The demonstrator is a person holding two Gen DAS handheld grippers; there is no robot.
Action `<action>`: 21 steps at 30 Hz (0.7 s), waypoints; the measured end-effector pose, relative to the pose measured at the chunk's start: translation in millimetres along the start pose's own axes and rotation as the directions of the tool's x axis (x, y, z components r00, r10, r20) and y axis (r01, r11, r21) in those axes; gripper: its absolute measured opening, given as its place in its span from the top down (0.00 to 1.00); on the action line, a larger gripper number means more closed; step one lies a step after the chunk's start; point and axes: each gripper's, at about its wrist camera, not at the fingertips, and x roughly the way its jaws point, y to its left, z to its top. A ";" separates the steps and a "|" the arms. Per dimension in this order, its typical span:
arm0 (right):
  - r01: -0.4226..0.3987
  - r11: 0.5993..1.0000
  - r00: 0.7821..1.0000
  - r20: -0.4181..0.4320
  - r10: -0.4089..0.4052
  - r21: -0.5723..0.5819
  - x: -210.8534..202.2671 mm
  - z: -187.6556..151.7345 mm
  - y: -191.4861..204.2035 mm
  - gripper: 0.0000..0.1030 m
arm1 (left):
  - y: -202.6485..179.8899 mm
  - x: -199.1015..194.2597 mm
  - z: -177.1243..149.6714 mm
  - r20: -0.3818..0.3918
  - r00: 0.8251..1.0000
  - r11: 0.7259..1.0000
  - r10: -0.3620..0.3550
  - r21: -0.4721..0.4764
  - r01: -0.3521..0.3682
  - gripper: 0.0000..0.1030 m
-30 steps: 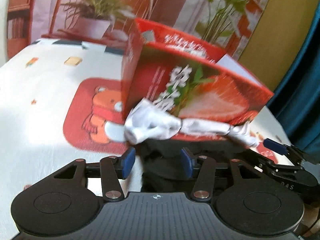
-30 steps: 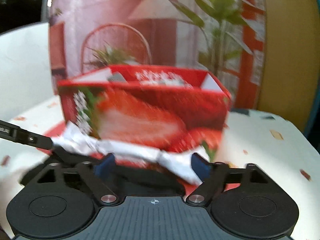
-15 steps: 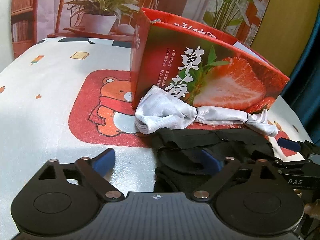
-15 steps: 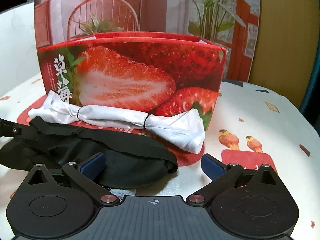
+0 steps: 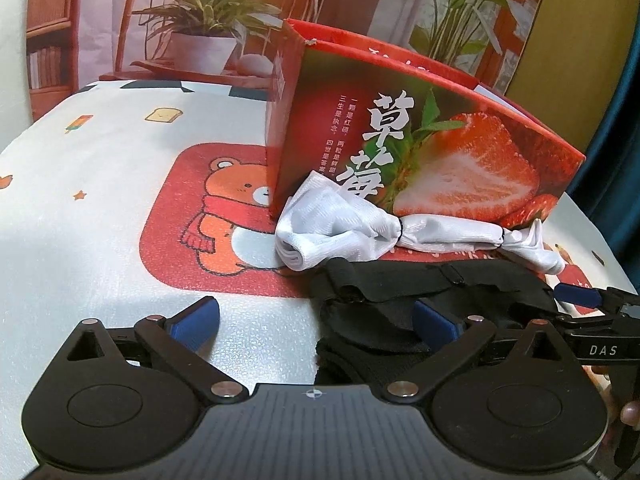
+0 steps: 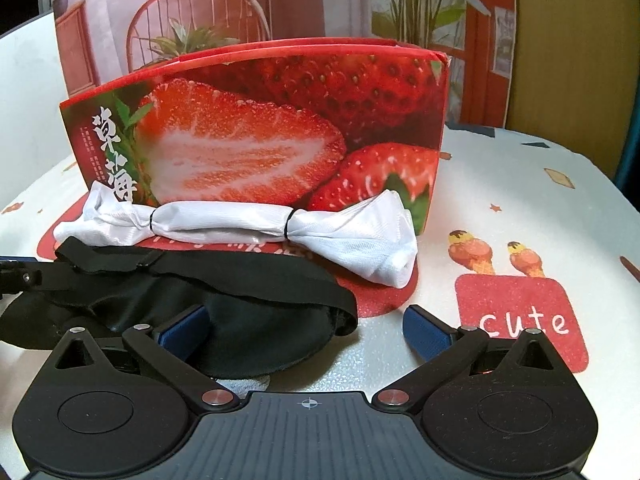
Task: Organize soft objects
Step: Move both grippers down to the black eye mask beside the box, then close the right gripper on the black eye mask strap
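Left tool [image 5: 314, 320] and right tool [image 6: 304, 328] now spread wide — white cloth roll [image 6: 240, 224] released, lying against strawberry box [image 6: 260, 128]

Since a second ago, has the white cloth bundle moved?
Yes. The white cloth bundle was up between both grippers against the strawberry box; now it lies on the table at the box's foot, behind the black eye mask, with both jaws opened off it.
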 end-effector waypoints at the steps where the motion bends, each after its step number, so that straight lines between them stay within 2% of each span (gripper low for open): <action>1: -0.001 1.000 1.000 -0.001 0.001 0.001 0.1 0.0 -0.3 0.00 | -1.8 0.4 -0.2 -0.001 1.000 1.000 0.008 0.004 -0.008 0.00; 5: -0.006 1.000 1.000 -0.004 0.006 0.011 0.2 0.6 -1.6 0.00 | -8.0 2.5 -0.6 -0.004 0.999 0.999 0.041 0.024 -0.041 0.00; 8: -0.010 1.000 1.000 -0.001 0.010 0.017 0.0 0.5 -2.0 0.00 | -7.1 1.4 -2.6 0.006 0.999 0.999 0.038 0.033 -0.038 0.00; 12: -0.028 0.999 1.000 0.001 0.028 0.028 -0.8 0.4 -5.6 0.00 | -13.5 2.4 -5.2 0.002 0.998 0.994 0.062 0.085 -0.062 0.00; 17: -0.079 0.995 0.997 -0.001 0.079 0.067 -7.5 0.6 -14.0 0.01 | -16.6 1.7 -8.6 0.011 0.997 0.990 0.080 0.112 -0.081 0.00; 19: -0.079 0.993 0.997 0.001 0.079 0.091 -11.0 0.4 -16.9 0.04 | -16.6 1.3 -9.2 0.013 0.997 0.990 0.079 0.114 -0.080 0.00; 21: -0.050 0.995 0.999 0.000 0.050 0.086 -13.5 -0.3 -16.0 0.15 | -15.8 0.6 -9.3 0.013 0.997 0.990 0.077 0.115 -0.079 0.00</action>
